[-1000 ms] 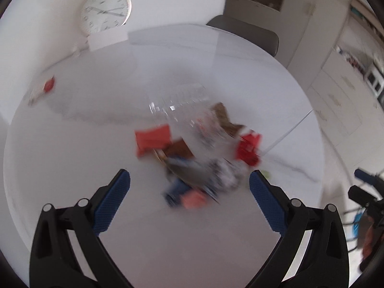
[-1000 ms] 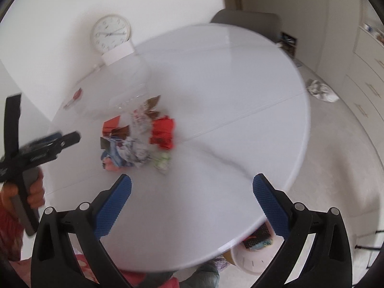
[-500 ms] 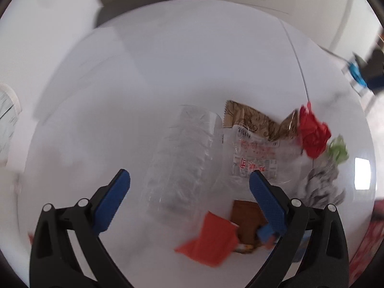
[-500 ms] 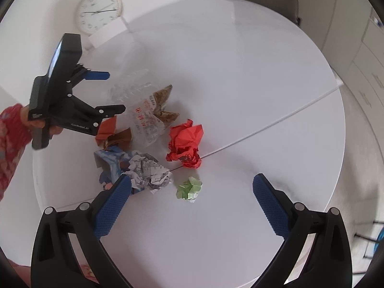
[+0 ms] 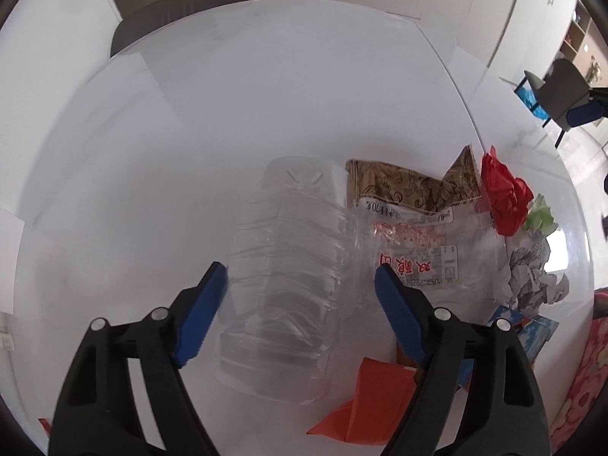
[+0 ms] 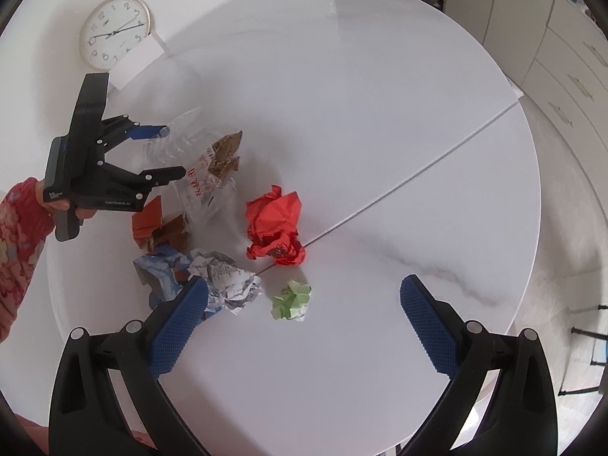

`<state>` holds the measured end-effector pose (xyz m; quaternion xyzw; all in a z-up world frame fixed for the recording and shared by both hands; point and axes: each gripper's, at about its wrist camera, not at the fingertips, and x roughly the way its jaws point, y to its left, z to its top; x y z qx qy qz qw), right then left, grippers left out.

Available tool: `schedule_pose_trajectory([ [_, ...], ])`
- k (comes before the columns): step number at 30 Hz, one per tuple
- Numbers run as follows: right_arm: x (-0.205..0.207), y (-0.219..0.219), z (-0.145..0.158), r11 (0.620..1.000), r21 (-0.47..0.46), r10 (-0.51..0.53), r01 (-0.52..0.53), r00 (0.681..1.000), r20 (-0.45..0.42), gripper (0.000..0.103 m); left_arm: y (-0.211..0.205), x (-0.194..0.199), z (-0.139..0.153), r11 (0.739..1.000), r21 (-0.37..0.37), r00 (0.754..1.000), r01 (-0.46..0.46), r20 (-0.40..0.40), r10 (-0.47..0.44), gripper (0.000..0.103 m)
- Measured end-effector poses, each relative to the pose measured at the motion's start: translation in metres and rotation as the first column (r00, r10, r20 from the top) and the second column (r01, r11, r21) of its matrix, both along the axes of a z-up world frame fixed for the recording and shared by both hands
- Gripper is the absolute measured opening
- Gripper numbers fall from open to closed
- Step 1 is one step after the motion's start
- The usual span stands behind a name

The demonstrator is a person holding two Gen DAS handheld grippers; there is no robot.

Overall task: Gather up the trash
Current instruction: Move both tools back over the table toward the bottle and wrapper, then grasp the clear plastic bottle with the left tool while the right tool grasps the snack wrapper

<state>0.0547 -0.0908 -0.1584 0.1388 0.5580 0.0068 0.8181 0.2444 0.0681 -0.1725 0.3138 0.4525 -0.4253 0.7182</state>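
A white round bench fills the left wrist view; the left tool, jaws apart and just closing, straddles a clear, light, crushable plastic bottle; best gripped across its ribbed middle

Right wrist view: right tool apart, empty; green paper ball between its fingers, no bin visible

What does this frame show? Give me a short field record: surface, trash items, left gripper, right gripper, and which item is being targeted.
surface: round white table
trash: clear plastic bottle, printed clear wrapper, red paper ball, green paper ball, white crumpled paper
left gripper: jaws just been closing, straddling the bottle, pads not yet pressing
right gripper: open, above the green paper ball
targeted: bottle, apparently
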Motion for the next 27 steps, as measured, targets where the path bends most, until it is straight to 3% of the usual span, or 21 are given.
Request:
schedule_pose_trajectory([
  [5, 0.005, 0.008, 0.003, 1.000, 0.005, 0.008, -0.008, 1.000, 0.005, 0.100, 0.006, 0.007, -0.002, 1.000, -0.004, 0.999, -0.025, -0.027, 0.025, 0.077],
  [9, 0.003, 0.012, 0.003, 1.000, 0.002, 0.019, -0.019, 1.000, 0.001, 0.100, 0.016, 0.011, -0.001, 1.000, -0.003, 1.000, -0.013, -0.022, 0.013, 0.084],
  [24, 0.000, 0.018, 0.004, 1.000, 0.000, 0.028, -0.028, 1.000, -0.001, 0.100, 0.007, 0.039, -0.013, 0.999, 0.000, 0.997, -0.054, -0.051, 0.054, 0.084],
  [27, 0.001, 0.019, 0.004, 1.000, 0.001, 0.030, -0.030, 1.000, -0.002, 0.100, 0.004, 0.035, -0.018, 0.998, 0.006, 0.998, -0.057, -0.037, 0.057, 0.079],
])
